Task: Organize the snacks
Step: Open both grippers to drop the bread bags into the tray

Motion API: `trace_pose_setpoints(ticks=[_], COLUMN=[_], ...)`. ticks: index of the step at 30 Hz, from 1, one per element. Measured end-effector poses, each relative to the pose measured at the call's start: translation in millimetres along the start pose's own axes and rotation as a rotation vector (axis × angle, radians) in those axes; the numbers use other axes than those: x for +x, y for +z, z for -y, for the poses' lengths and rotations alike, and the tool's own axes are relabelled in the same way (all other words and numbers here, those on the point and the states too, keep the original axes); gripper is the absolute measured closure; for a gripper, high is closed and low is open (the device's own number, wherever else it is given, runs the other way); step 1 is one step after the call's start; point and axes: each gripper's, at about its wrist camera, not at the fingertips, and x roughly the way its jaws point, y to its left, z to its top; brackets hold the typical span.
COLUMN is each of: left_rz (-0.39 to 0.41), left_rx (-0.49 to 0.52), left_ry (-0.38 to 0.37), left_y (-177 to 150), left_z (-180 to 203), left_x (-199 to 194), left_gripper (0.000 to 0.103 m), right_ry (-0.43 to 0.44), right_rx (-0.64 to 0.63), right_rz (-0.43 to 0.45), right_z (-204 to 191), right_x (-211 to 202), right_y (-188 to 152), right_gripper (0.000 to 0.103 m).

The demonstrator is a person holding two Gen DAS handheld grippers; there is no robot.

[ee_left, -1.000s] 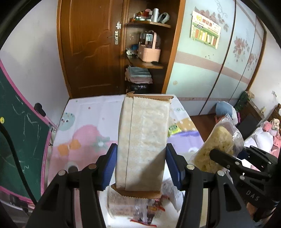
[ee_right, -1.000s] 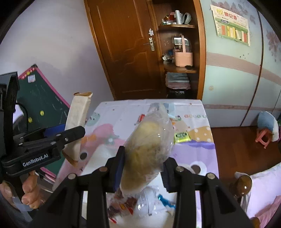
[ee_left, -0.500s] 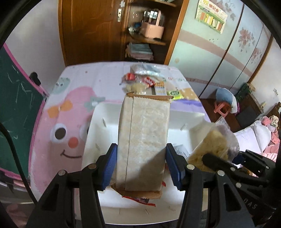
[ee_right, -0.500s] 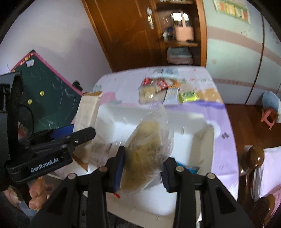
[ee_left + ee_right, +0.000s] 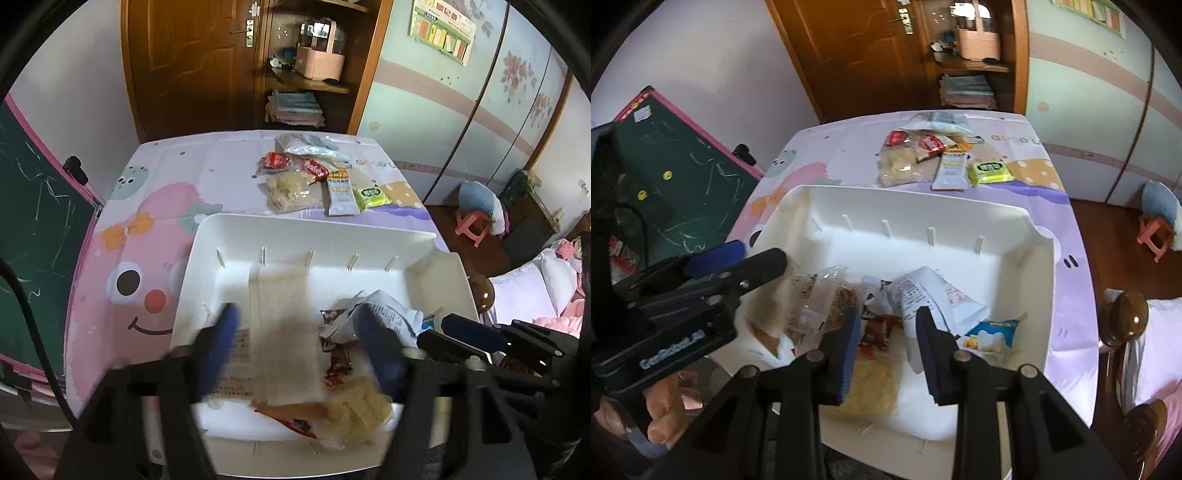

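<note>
A white bin [image 5: 314, 230] [image 5: 916, 205] stands on the table and holds several snack packets. My left gripper [image 5: 299, 339] is open over its near part; a long beige packet [image 5: 286, 336] lies loose between its fingers, blurred. My right gripper [image 5: 886, 347] is open and empty above a clear bag of yellow crisps [image 5: 871, 384] [image 5: 356, 410] in the bin. A white packet [image 5: 934, 295] and a blue packet [image 5: 991, 330] lie beside it. More snacks [image 5: 317, 181] [image 5: 942, 155] lie on the table beyond the bin.
The table has a pink and purple cartoon cloth [image 5: 140, 236]. A green chalkboard [image 5: 33, 206] leans at the left. A wooden door and shelf [image 5: 295, 62] stand behind. A wooden chair back [image 5: 1126, 314] is at the right.
Both grippers have opened. The beige packet and the bag of crisps have dropped into the bin. Both views have tilted further down over the bin.
</note>
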Motion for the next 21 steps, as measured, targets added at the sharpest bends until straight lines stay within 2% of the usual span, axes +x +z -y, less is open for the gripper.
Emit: trace_pose_setpoints(ticks=[1,4,21], left_rz=[0.009,0.033,-0.027], left_rx=[-0.005,-0.023,-0.004], left_ry=[-0.002,-0.012,0.026], left_y=[0.3,1.5,1.6], left_z=[-0.2,-1.4,2.5], left_x=[-1.5,-4.9,10.6], left_gripper=[0.013,0.01,0.01], right_ry=[-0.008,-0.026,-0.025], right_rx=[0.004,0.012,0.03], right_rz=[0.001,-0.001,-0.008], right_z=[1.2,4.1,9.3], right_x=[0.0,0.4,4.7], right_y=[0.6,0.8,2.5], right_gripper=[0.071,0.071,0.071])
